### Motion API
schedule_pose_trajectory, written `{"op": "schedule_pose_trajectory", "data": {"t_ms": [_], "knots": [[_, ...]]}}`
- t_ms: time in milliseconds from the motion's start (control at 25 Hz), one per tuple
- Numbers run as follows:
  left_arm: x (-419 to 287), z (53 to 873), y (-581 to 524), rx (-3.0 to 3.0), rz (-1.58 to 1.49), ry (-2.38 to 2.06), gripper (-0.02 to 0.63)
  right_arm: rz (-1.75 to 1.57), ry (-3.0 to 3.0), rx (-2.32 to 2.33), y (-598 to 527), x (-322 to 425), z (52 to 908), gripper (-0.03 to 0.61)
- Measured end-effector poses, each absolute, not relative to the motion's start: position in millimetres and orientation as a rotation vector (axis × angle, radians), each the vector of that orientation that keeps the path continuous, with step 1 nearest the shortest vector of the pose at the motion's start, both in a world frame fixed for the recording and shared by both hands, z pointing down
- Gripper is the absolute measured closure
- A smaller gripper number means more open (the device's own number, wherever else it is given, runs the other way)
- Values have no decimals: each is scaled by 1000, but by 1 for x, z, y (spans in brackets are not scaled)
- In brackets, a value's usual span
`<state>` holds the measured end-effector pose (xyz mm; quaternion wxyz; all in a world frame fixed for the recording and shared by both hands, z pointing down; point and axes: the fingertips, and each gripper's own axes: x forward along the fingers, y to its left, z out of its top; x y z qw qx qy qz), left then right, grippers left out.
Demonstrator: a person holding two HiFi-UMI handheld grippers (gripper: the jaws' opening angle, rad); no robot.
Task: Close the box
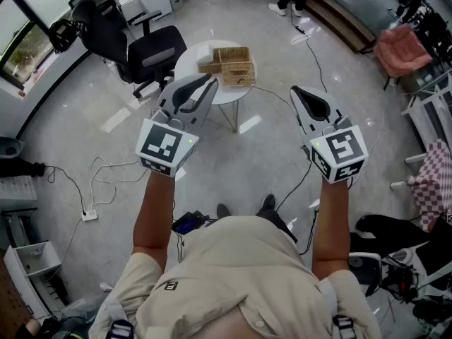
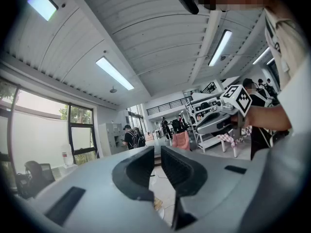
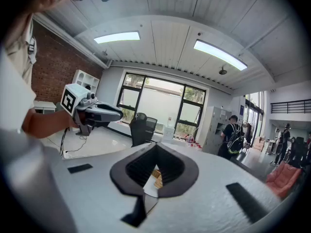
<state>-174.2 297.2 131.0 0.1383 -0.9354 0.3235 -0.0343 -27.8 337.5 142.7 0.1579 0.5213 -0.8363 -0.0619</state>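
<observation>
Holding nothing, the left gripper (image 1: 211, 82) has its jaws drawn almost together, with only a thin slit between them, and it points out level. The right gripper (image 1: 296, 91) is clenched tight, its jaws meeting at the tip with nothing caught in them, and it tips slightly downward. Each is raised in front of the chest on a bare forearm. The two are side by side, well apart, and touch nothing.

Beyond and below them stands a small round white table (image 1: 192, 56). The box (image 1: 229, 65) sits on its right half, far from both grippers. It is pale wood and its inside shows from above; how its lid lies cannot be made out. A black office chair (image 1: 152, 51) stands just left of the table. White cables (image 1: 106, 182) trail over the grey floor at the left, and a pink armchair (image 1: 399, 48) stands far off at the right.
</observation>
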Motion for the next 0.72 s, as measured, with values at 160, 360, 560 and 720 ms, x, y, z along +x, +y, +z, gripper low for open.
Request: {"op": "schedule_pose_trajectory", "data": {"t_ms": [160,360,560,720], "knots": [[-176,133,296,-2709,-100,939,571,-174,-2391,1491,336,-29,144,588],[-182,134,293,-2711,-111,956,571,-172,-2400,1475,331,-34,145,588],[-169,138,269,-2712,-143,992,571,-154,-2426,1448,303,-21,148,588],[-155,147,249,-2712,-173,1037,571,-144,-2471,1418,278,-6,154,586]]}}
